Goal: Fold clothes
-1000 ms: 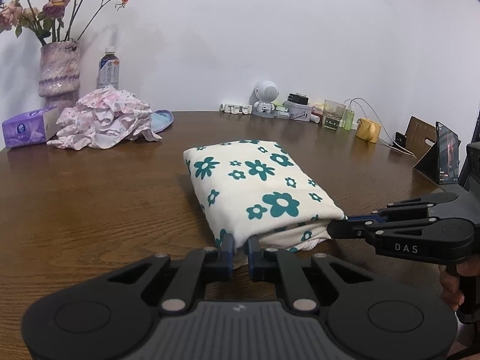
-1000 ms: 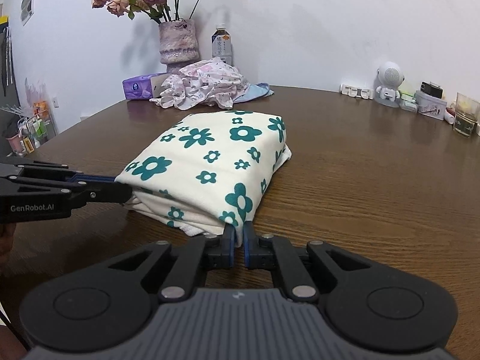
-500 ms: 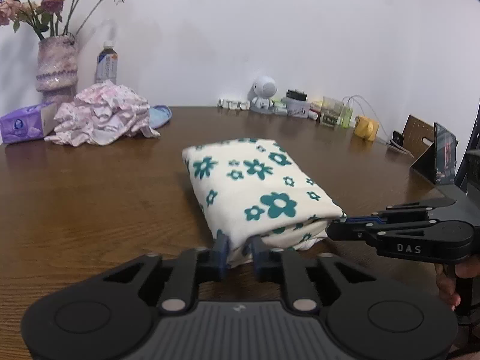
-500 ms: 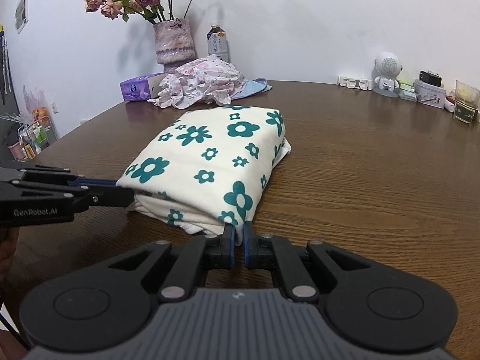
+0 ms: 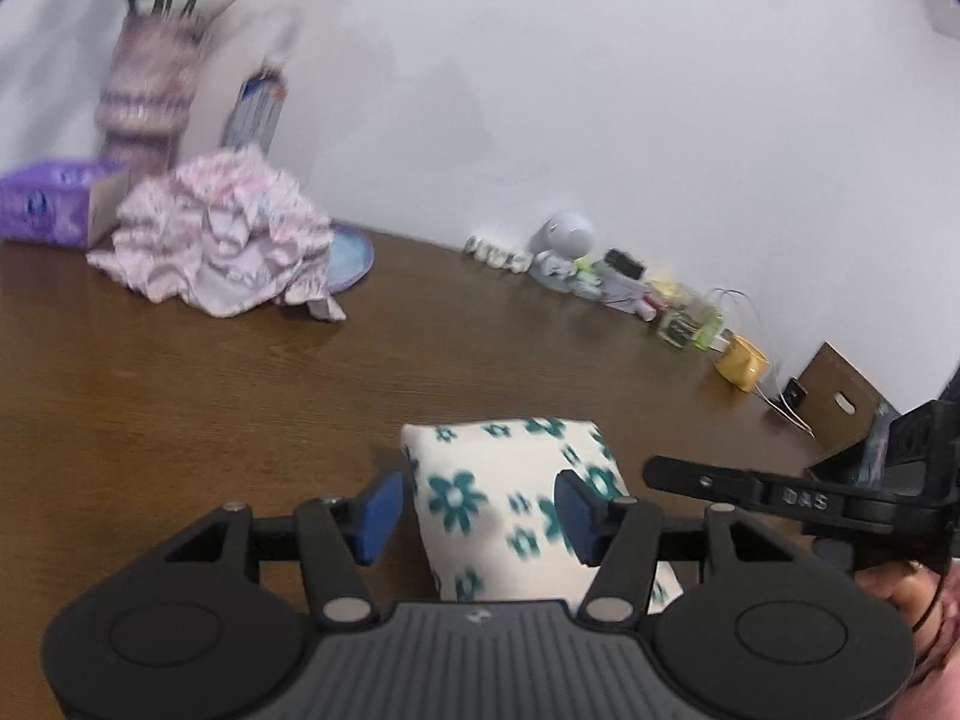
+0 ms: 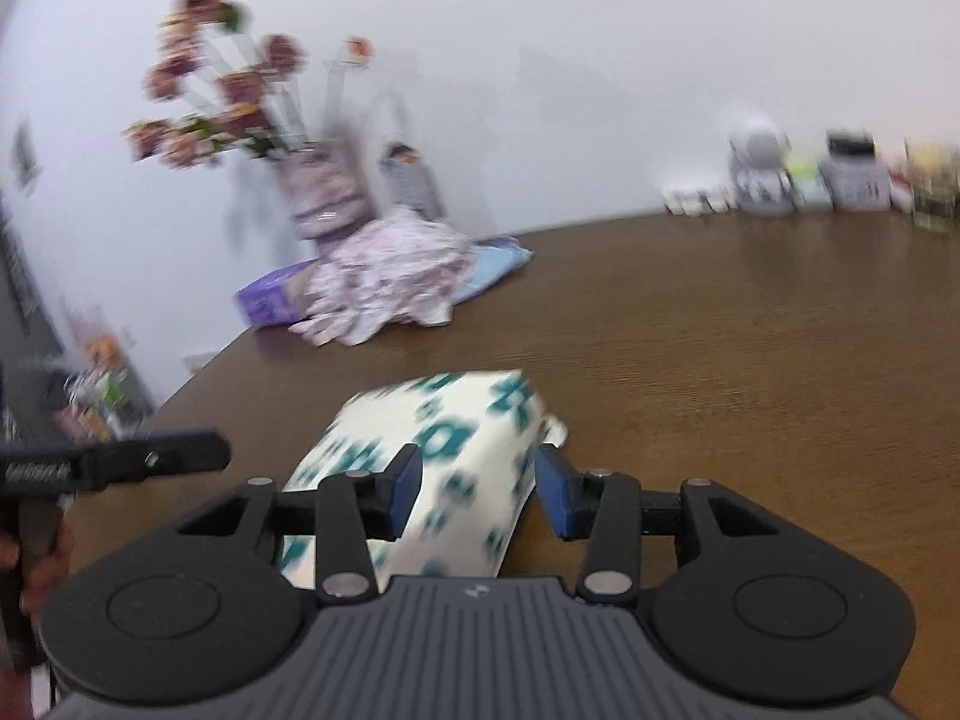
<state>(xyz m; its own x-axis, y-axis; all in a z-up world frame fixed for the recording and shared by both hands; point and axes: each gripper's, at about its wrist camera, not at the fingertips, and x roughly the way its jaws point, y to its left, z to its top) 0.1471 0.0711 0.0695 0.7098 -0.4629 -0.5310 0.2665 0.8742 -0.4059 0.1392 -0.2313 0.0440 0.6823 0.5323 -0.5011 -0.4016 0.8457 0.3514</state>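
We now see both grippers let go: the left gripper [image 5: 474, 507] and right gripper [image 6: 478, 495], pinched on the folded floral cloth [image 5: 510, 498] half a second ago, now spread wide above it. Cloth lies folded on the wooden table [image 5: 180, 396], near edge. Vase [image 5: 147, 96] holds flowers [image 6: 216, 102]; frames blurred.

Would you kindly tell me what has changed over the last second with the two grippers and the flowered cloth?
Both grippers let go: the left gripper and right gripper, earlier shut on the near edge of the folded flowered cloth, now stand open with fingers spread, and both views have shifted. The cloth stays folded on the table; the pink garment pile lies unmoved.
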